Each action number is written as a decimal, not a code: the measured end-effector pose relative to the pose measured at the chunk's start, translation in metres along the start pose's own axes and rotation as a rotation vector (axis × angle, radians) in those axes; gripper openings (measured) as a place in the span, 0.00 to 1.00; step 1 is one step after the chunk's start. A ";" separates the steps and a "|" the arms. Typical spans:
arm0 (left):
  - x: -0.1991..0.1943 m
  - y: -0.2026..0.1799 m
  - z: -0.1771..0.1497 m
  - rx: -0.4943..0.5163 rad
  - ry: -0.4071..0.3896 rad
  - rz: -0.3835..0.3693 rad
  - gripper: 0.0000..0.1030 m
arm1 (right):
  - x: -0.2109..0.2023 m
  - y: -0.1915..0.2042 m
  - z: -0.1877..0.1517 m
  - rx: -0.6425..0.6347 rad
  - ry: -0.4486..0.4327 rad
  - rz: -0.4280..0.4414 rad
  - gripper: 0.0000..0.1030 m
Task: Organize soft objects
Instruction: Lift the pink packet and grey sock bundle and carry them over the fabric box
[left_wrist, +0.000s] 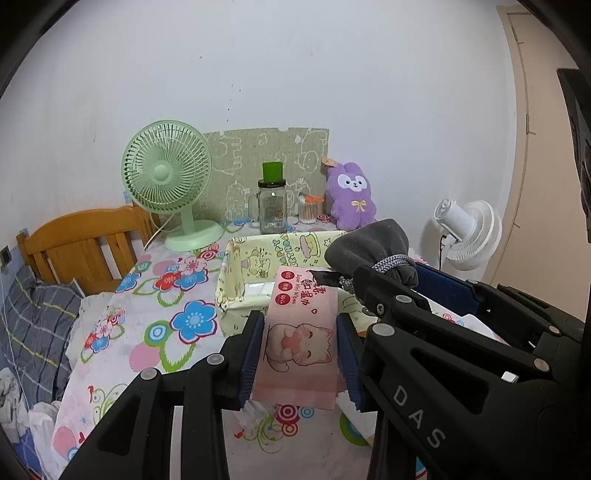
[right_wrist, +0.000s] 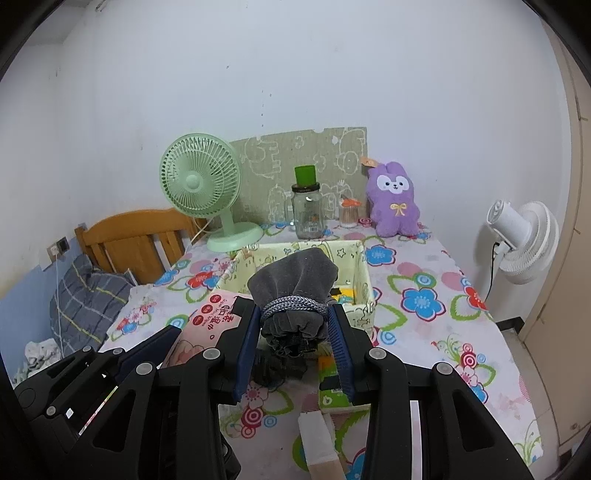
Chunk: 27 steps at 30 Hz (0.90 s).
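1. The left gripper (left_wrist: 300, 354) is clamped on a pink wet-wipes pack (left_wrist: 301, 332); both blue pads press its long sides, and the pack projects forward beyond the fingertips, clear of the floral tablecloth (left_wrist: 162, 295).
2. The right gripper (right_wrist: 295, 332) is clamped on a grey drawstring pouch (right_wrist: 293, 284) at its corded neck; the pouch body bulges forward of the tips.
3. The two grippers sit side by side, the wipes pack just left of the pouch.
4. Directly beyond both loads stands a yellow fabric basket (right_wrist: 364, 273), open at the top.
5. Farther back: a green fan (right_wrist: 201, 184), a glass jar (right_wrist: 308, 214) and a purple plush (right_wrist: 393, 201) against the wall.
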<state>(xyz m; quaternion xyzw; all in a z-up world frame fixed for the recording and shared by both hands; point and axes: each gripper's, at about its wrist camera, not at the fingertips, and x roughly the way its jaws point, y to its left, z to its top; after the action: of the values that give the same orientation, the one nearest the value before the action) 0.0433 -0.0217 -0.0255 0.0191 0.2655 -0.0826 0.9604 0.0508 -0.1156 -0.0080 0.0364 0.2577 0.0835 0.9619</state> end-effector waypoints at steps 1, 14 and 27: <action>-0.001 0.000 0.001 0.001 -0.003 0.000 0.39 | -0.001 0.000 0.001 0.001 -0.003 -0.001 0.40; 0.009 0.001 0.011 0.000 -0.012 -0.006 0.39 | 0.008 -0.004 0.012 0.012 -0.007 -0.005 0.40; 0.030 0.007 0.026 -0.004 -0.016 0.007 0.39 | 0.032 -0.006 0.027 0.017 0.000 -0.002 0.40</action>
<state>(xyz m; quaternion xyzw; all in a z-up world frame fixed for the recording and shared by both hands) 0.0832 -0.0213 -0.0183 0.0174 0.2581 -0.0790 0.9627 0.0926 -0.1168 -0.0010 0.0444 0.2583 0.0804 0.9617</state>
